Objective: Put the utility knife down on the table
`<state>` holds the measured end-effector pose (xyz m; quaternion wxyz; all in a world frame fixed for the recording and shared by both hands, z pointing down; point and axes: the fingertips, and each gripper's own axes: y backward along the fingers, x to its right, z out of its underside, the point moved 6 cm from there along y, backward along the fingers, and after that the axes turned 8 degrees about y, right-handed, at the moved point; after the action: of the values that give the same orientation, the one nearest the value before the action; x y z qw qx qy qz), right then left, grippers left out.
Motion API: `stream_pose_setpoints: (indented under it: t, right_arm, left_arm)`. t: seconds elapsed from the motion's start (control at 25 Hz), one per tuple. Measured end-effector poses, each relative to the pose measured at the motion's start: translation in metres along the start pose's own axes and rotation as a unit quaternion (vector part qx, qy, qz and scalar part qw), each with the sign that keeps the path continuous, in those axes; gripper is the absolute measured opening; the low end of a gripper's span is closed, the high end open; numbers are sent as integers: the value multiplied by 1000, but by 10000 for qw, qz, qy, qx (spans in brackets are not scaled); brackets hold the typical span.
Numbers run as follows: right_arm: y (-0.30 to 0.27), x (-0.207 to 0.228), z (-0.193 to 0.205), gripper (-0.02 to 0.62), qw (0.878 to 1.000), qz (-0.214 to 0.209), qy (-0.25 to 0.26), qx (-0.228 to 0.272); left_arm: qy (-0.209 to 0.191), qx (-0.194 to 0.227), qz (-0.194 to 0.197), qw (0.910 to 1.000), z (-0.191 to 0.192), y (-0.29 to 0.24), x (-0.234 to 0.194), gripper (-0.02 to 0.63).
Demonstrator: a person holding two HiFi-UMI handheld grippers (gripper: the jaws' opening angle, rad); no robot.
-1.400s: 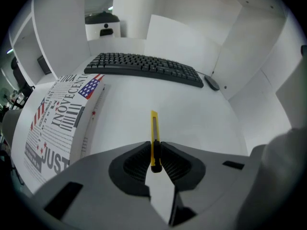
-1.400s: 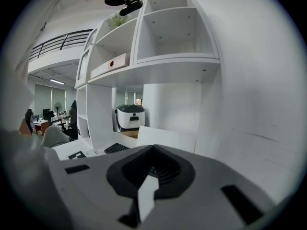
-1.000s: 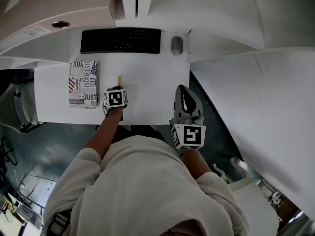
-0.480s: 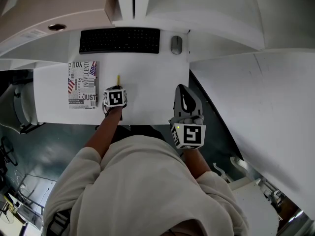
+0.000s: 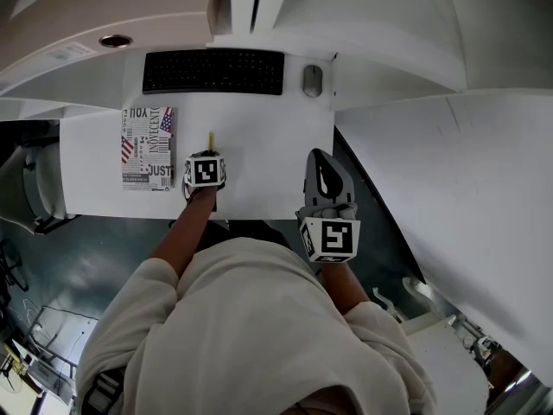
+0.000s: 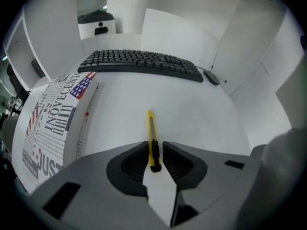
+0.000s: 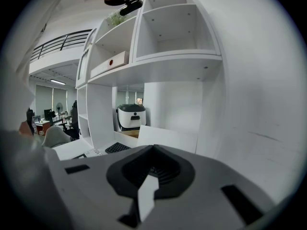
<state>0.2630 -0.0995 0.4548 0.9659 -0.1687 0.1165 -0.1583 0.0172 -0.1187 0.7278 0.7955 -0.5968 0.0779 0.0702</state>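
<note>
One slim yellow plastic utility knife [image 6: 151,133], flat on white table [image 6: 201,114], near side of black keyboard [image 6: 144,63]; likely light, stiff, slick, best pinched mid-handle. Astride its butt, left gripper [image 6: 154,158], jaws just easing apart, unclamped. Farther from keyboard, right gripper [image 7: 151,150], closed, empty.

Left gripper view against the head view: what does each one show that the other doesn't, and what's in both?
Only the left gripper view: the left tool seen from behind its jaws, which have just been opening, with the black end of the yellow utility knife lying between them and a slight gap beside it.

Only the head view: the right tool over the desk's front right corner, and the person's cream top.

Both: the white desk, black keyboard, grey mouse, flag-printed book and the knife.
</note>
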Motion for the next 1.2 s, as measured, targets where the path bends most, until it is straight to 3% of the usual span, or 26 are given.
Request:
stream_pose_setpoints:
  t: [0.36, 0.8, 1.0, 1.2]
  right_arm:
    - [5, -7, -5, 3, 10000, 49, 29, 42]
    - [17, -18, -16, 3, 9997, 178, 40, 170]
    - [26, -23, -22, 3, 9992, 323, 30, 240]
    - [36, -29, -31, 3, 9982, 489, 33, 338]
  left_arm:
    - [-152, 79, 145, 9997, 0, 7, 3, 163]
    - [-502, 437, 232, 9975, -5, 34, 0, 167]
    - [-681, 880, 398, 9930, -17, 63, -2, 166]
    - [-1003, 1619, 670, 9794, -35, 102, -2, 149]
